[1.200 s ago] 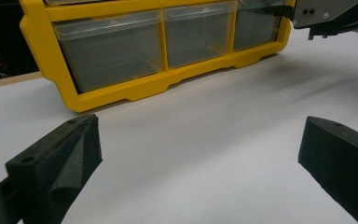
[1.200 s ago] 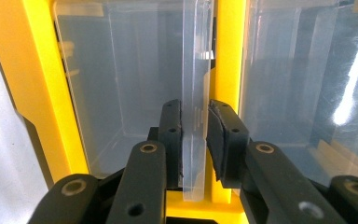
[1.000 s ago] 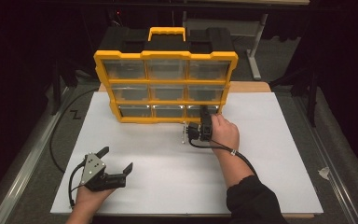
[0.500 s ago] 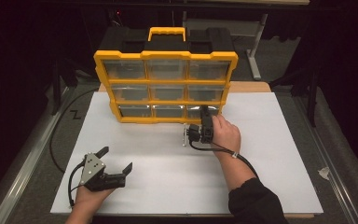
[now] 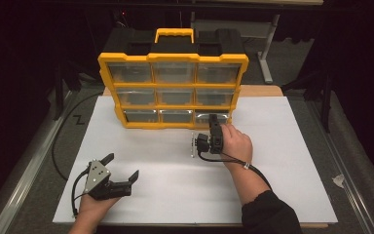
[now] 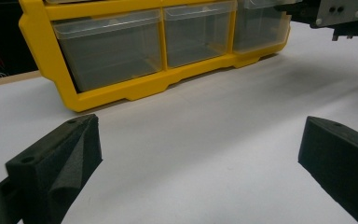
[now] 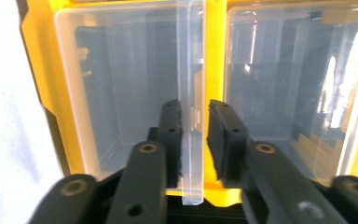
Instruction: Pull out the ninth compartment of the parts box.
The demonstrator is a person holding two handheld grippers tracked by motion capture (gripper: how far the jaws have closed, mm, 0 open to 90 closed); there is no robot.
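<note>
— Start at the left. What is the left tool (image 5: pixel 121 170) doing?

— It rests low on the white sheet (image 5: pixel 282 161) that covers the table, at the near-left corner, held in the person's left hand (image 5: pixel 90 207). Its jaws stand wide apart with nothing between them — released. In the left gripper view the two black pads (image 6: pixel 56 163) frame bare white sheet, and the yellow organizer (image 6: pixel 42 46) sits well beyond them.

— And the organizer itself?

— It stands upright at the far middle of the table in the high view, a yellow frame (image 5: pixel 173 57) with a handle (image 5: pixel 174 34) on top and three rows of three clear drawers. None of the drawers I can see into shows anything inside.

— Moving right, then — the right tool (image 5: pixel 213 118)?

— It is up against the bottom-right drawer (image 5: pixel 213 117) of the organizer, with the person's right hand (image 5: pixel 236 142) behind it. In the right gripper view its pads (image 7: pixel 170 140) sit on either side of a thin clear plastic tab (image 7: pixel 191 102) on the drawer's front, close against it — clenched on that tab, as far as I can judge. The view is turned on its side, so the tab runs up and down between the jaws.

— Is the drawer pulled out?

— From above I cannot tell; the tool covers its front edge.
</note>
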